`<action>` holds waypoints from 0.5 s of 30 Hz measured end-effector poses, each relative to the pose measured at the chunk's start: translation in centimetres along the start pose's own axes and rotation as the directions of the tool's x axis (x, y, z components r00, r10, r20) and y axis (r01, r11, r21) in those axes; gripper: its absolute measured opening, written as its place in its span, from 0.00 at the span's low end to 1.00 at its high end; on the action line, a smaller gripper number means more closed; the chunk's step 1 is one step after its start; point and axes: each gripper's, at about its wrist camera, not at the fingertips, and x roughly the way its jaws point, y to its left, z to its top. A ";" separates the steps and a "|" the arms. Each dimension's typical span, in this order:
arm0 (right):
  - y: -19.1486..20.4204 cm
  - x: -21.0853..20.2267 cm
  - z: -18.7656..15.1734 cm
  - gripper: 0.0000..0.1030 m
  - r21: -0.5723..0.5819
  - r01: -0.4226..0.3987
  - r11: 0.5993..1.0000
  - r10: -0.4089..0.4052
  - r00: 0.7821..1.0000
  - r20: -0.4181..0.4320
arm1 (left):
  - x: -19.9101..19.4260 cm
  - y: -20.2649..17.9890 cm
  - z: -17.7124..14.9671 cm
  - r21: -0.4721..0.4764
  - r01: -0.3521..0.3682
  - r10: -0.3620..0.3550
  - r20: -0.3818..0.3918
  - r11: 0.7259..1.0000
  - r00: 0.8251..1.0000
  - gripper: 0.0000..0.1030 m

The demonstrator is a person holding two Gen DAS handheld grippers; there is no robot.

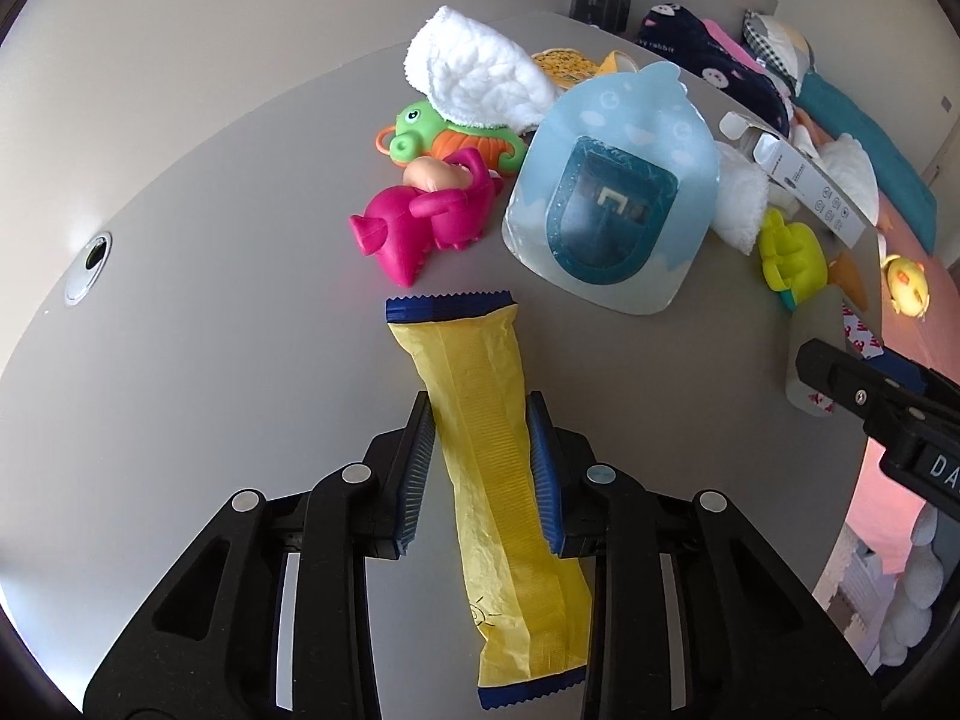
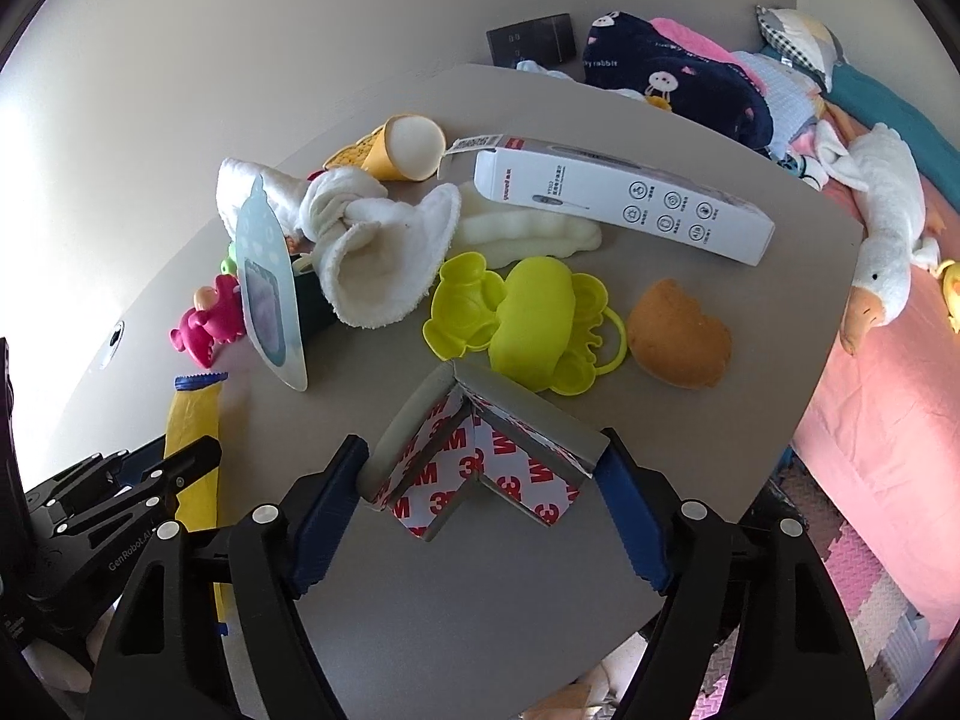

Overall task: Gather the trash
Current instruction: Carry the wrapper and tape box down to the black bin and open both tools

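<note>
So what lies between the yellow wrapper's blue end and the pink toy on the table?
Only bare table, seen in the left wrist view: a narrow grey gap separates the wrapper from the pink toy.

My left wrist view looks down close along its gripper (image 1: 480, 474) onto the bench (image 1: 240, 240); my right wrist view faces likewise from the bench's near edge. Both share the yellow wrapper (image 1: 498, 468) and pink toy (image 1: 420, 216).

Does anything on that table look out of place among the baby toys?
Yes: a crumpled yellow wrapper lies between the left gripper's fingers, and a grey corner guard with exposed 3M tape backing sits between the right gripper's fingers. Both look like trash.
</note>
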 end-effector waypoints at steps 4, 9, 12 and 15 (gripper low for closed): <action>-0.8 -1.8 0.0 0.75 0.022 -0.015 1.000 0.014 0.999 0.030 | -1.4 -0.8 -0.2 0.015 0.009 -0.009 0.029 1.000 1.000 0.28; -2.1 -4.3 -0.2 0.75 0.051 -0.023 0.998 0.019 0.997 0.075 | -3.8 -2.2 0.2 0.041 0.013 -0.016 0.093 0.999 0.996 0.28; -3.1 -5.6 -0.3 0.75 0.065 -0.019 0.998 0.013 0.995 0.100 | -4.8 -3.6 0.7 0.061 0.026 -0.033 0.115 0.998 0.993 0.28; -4.3 -7.0 -0.6 0.75 0.081 -0.011 0.997 0.001 0.992 0.123 | -5.6 -5.2 0.9 0.076 0.050 -0.060 0.131 0.996 0.990 0.28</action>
